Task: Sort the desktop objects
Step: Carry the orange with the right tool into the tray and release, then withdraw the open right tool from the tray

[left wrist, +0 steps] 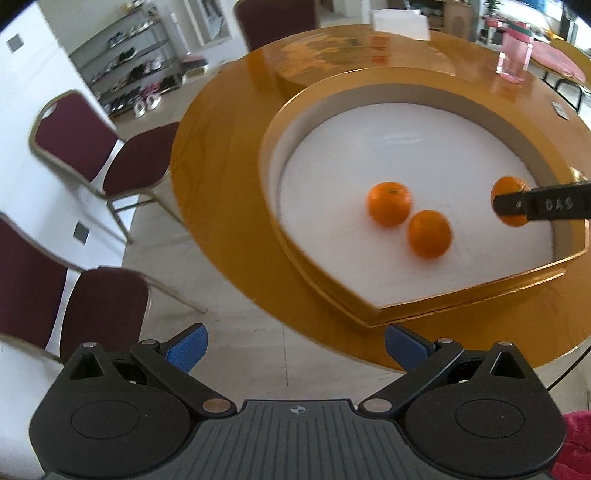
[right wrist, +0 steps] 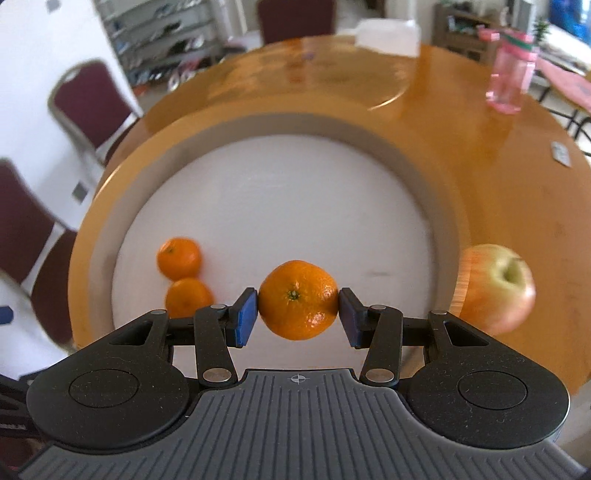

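A gold-rimmed box (left wrist: 280, 236) with a white floor sits on the round wooden table. Two tangerines (left wrist: 389, 203) (left wrist: 429, 233) lie inside it, touching each other. My right gripper (right wrist: 298, 312) is shut on a third tangerine (right wrist: 298, 300), held above the box's white floor (right wrist: 280, 192); in the left wrist view that tangerine (left wrist: 509, 192) shows behind a black finger (left wrist: 543, 206). The two resting tangerines (right wrist: 179, 257) (right wrist: 188, 297) lie to its left. A red-yellow apple (right wrist: 496, 288) sits on the table just right of the box. My left gripper (left wrist: 293, 349) is open, empty, near the table's edge.
A pink water bottle (right wrist: 511, 72) and a white box (right wrist: 388, 35) stand on the far side of the table (right wrist: 517, 192). A small flat grey item (right wrist: 561, 153) lies at the right. Maroon chairs (left wrist: 85, 147) stand left of the table, a shoe rack (left wrist: 129, 62) behind them.
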The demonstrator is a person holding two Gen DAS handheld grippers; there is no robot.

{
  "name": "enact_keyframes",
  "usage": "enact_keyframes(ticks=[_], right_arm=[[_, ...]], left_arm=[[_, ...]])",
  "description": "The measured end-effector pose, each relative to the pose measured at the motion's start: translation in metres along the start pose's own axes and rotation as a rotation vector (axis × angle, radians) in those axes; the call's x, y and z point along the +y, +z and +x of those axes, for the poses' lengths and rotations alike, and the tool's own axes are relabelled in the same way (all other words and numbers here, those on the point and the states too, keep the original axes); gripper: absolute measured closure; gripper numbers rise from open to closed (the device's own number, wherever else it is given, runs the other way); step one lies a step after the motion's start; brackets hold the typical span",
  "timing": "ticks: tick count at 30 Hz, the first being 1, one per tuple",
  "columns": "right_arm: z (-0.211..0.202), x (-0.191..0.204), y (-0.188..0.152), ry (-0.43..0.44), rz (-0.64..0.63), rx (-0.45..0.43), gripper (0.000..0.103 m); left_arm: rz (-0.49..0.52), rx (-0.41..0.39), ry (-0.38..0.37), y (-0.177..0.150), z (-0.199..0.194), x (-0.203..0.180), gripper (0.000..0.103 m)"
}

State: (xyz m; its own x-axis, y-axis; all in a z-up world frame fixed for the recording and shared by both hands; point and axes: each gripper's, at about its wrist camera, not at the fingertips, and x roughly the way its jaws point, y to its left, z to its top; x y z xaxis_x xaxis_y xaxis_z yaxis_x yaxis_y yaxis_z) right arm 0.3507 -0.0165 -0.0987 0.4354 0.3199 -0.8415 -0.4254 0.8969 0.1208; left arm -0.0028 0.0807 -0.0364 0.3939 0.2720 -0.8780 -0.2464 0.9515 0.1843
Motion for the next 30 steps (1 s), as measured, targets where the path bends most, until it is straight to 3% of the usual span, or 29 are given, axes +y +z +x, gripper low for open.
enact_keyframes(ticks=[16,18,25,30], right_arm=[[0.056,0.041,0.015,0.052,-0.09,0.051,0.053],[0.056,0.042,0.015,0.063,-0.094,0.05,0.052],[0.037,0.034,0.009,0.065,-0.086,0.006,0.031],[0.009,0.022,-0.002,0.059,-0.071,-0.006,0.03]], left_arm=[[-0.004,0.031,0.011,0.0,0.004,0.008,0.0],[0.002,0.026,0.009,0.0,0.003,0.007,0.0],[0.021,0.011,0.005,0.001,-0.004,-0.003,0.0],[0.052,-0.006,-0.006,0.003,-0.008,-0.016,0.0]])
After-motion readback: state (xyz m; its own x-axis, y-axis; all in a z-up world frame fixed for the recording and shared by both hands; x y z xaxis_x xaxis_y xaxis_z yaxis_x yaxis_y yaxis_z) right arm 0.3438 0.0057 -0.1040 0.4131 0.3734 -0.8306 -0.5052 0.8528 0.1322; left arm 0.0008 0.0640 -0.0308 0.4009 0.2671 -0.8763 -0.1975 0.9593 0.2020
